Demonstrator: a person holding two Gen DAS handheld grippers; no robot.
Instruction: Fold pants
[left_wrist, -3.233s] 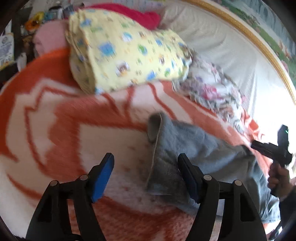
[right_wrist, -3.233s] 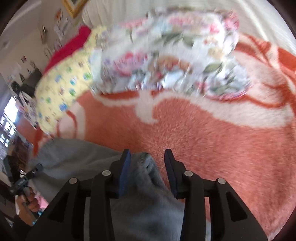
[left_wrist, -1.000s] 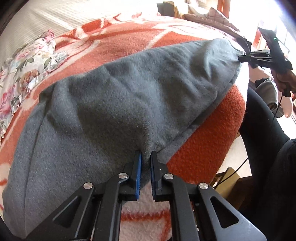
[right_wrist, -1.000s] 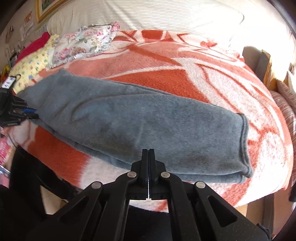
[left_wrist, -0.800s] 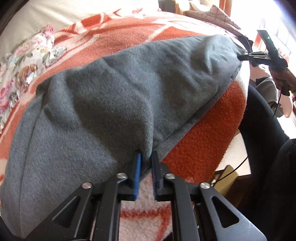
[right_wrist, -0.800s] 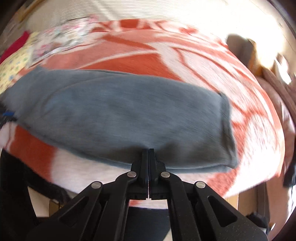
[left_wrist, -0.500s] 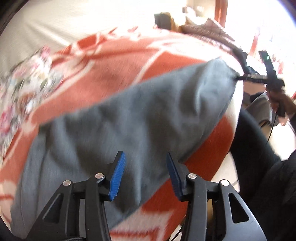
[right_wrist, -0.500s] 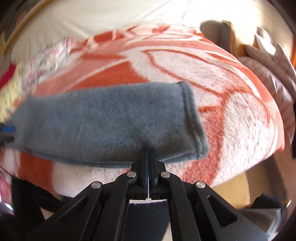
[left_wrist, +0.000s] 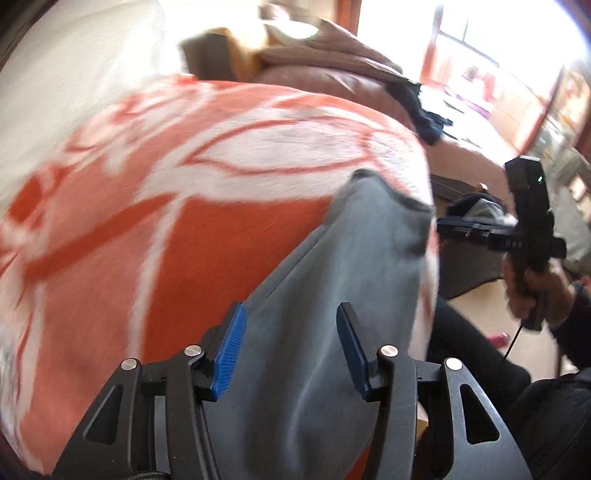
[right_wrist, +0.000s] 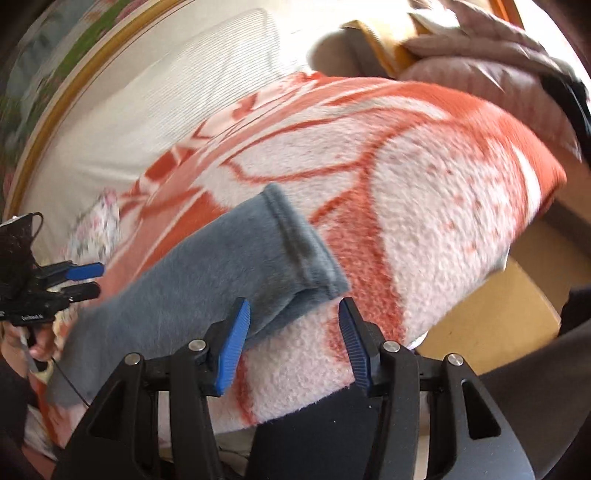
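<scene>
The grey fleece pants (left_wrist: 332, 314) lie stretched along the near edge of the orange-and-white blanket (left_wrist: 166, 240). My left gripper (left_wrist: 291, 350) is open and empty, just above the pants. In the right wrist view the pants (right_wrist: 207, 280) end in a hemmed leg cuff (right_wrist: 303, 251). My right gripper (right_wrist: 293, 338) is open and empty, close in front of that cuff. The right gripper also shows in the left wrist view (left_wrist: 458, 227), beside the far end of the pants. The left gripper shows at the left edge of the right wrist view (right_wrist: 83, 280).
A white striped cushion (right_wrist: 166, 92) lies behind the blanket (right_wrist: 424, 184). A brown quilted cover with dark clothes (left_wrist: 332, 66) lies past the blanket's far end. A floral cloth (right_wrist: 96, 229) lies near the pants. My dark-clothed legs (left_wrist: 498, 387) are at the bed's edge.
Both grippers were shut on the pants' near edge one second ago. Both have let go and opened. The pants have dropped flat, and both views have swung towards the leg end.
</scene>
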